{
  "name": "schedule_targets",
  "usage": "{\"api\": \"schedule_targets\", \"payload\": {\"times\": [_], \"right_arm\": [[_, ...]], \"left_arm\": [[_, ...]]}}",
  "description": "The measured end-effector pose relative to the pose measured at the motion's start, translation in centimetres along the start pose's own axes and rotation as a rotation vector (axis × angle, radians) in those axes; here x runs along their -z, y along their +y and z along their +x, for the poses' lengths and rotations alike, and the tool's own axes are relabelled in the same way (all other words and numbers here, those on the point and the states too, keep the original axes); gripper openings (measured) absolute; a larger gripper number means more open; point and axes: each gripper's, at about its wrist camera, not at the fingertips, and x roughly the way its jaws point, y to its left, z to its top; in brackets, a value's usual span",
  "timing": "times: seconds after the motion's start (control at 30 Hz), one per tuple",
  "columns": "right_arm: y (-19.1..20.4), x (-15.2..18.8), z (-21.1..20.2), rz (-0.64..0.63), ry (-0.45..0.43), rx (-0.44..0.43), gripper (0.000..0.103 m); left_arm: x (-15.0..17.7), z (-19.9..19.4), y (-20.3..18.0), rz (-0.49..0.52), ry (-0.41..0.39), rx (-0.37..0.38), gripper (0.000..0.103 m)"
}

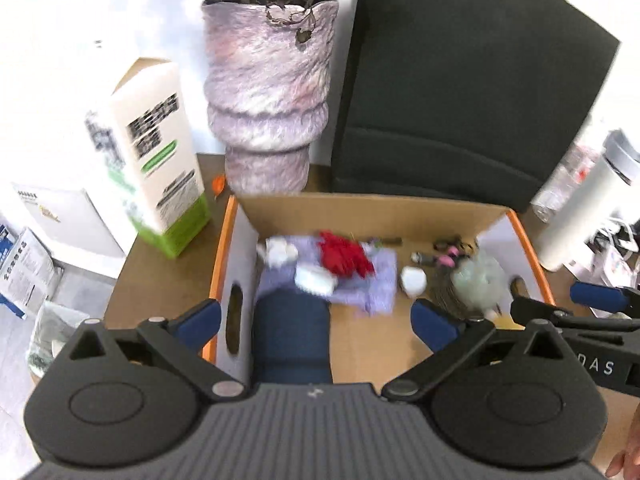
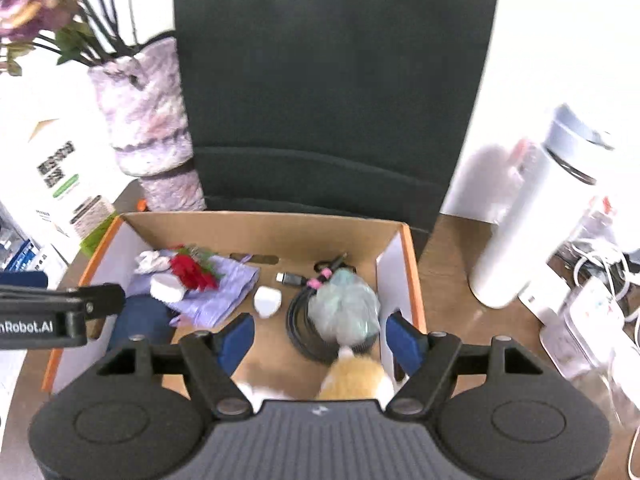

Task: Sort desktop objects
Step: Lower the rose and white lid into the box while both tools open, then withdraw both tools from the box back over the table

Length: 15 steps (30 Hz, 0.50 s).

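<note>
While both grippers hover over the orange-rimmed cardboard box (image 2: 408,264), the left gripper (image 1: 316,320) and right gripper (image 2: 320,338) stand with jaws apart, empty. Sorted items (red artificial flower (image 2: 192,272), black coiled cable (image 2: 304,320)) lie inside. Judgement: withdraw straight upward, avoiding the box walls.

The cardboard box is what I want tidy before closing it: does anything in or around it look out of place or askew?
One thing stands out: the white-and-green carton left of the cardboard box leans, tilted against whatever is behind it. Inside the box, the red artificial flower lies on crumpled purple cloth, loosely piled.
</note>
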Motion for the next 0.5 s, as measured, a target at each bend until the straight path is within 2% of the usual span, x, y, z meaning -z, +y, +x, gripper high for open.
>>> {"api": "schedule_targets", "payload": {"times": [0.17,0.33,0.5], "right_arm": [[1.2,3.8,-3.5,-0.011,-0.062,-0.027,0.073],[2.3,10.0,-6.5,-0.026,-0.16,-0.069,0.08],[2.5,16.4,-6.6,0.03,-0.19,-0.093,0.08]], "left_arm": [[5.0,-3.9,-0.7,0.048,-0.051,-0.001,0.103],[12.1,-7.3,-0.7,0.082,-0.196,-0.017,0.103],[18.4,-7.4,0.3,0.041,-0.21,0.012,0.103]]}}
